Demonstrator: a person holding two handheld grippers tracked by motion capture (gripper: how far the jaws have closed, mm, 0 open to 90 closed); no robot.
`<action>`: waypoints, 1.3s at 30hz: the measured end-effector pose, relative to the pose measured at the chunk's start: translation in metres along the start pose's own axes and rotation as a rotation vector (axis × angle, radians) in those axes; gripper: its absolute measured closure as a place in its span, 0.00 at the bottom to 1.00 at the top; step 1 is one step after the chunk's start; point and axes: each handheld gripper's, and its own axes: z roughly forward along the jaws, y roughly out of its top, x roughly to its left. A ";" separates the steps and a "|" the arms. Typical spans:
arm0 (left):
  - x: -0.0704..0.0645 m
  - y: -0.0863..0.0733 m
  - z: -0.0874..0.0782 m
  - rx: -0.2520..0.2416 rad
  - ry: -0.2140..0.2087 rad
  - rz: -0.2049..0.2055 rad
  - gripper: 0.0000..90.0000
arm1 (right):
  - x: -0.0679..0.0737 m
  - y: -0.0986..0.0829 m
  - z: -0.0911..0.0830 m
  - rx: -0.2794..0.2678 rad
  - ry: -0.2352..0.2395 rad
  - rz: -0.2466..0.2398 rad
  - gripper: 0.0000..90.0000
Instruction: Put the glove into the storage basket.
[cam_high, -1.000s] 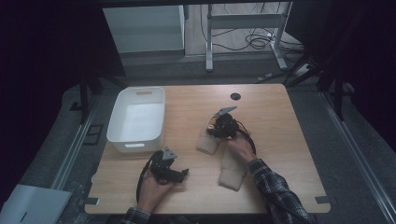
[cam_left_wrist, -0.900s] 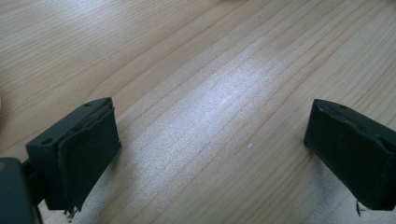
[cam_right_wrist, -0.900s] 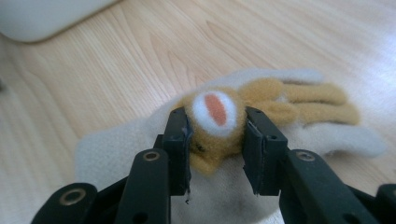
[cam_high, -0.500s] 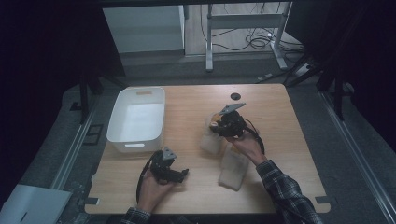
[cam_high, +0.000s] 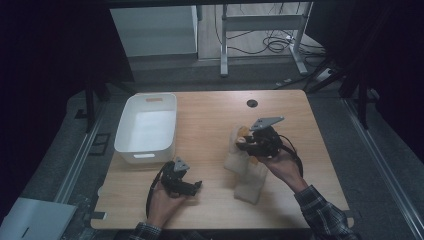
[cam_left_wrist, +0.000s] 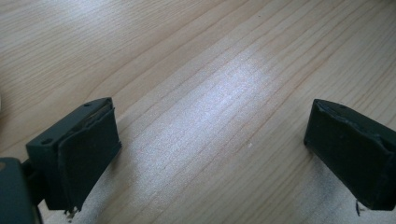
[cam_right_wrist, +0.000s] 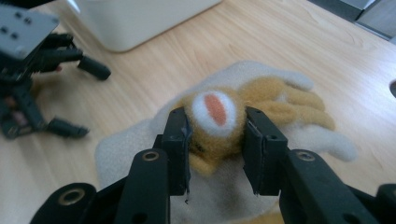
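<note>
A cream and tan plush toy (cam_high: 238, 159) hangs part-lifted at the table's middle right, its lower end on the wood. My right gripper (cam_high: 245, 141) is shut on it. In the right gripper view the jaws of the right gripper (cam_right_wrist: 215, 140) squeeze the toy's tan head (cam_right_wrist: 215, 122), which has a white patch with an orange spot, and the cream body (cam_right_wrist: 140, 140) spreads below. My left gripper (cam_high: 196, 186) rests near the front edge, open. Its wide-apart fingers (cam_left_wrist: 88, 149) frame bare wood. That left gripper (cam_right_wrist: 88, 100) also appears beyond the toy in the right gripper view.
A white bin (cam_high: 145, 155) stands at the table's left, with its wall (cam_right_wrist: 140, 23) behind the toy in the right gripper view. A round black grommet (cam_high: 252, 103) sits near the far edge. Bare wood (cam_high: 210, 115) lies between the bin and the toy.
My right gripper has shifted a little to the right with the plush toy in its grip. The left gripper has stayed where it was.
</note>
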 end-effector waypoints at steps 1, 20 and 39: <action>0.000 0.000 0.000 0.000 0.000 0.001 0.03 | 0.002 -0.004 -0.006 0.001 0.003 0.001 0.71; 0.000 0.000 0.000 0.003 -0.001 0.001 0.03 | 0.015 -0.093 0.016 0.132 0.018 0.083 0.60; 0.000 0.000 0.000 0.002 -0.001 0.000 0.03 | -0.012 -0.128 -0.023 0.046 -0.041 0.144 0.71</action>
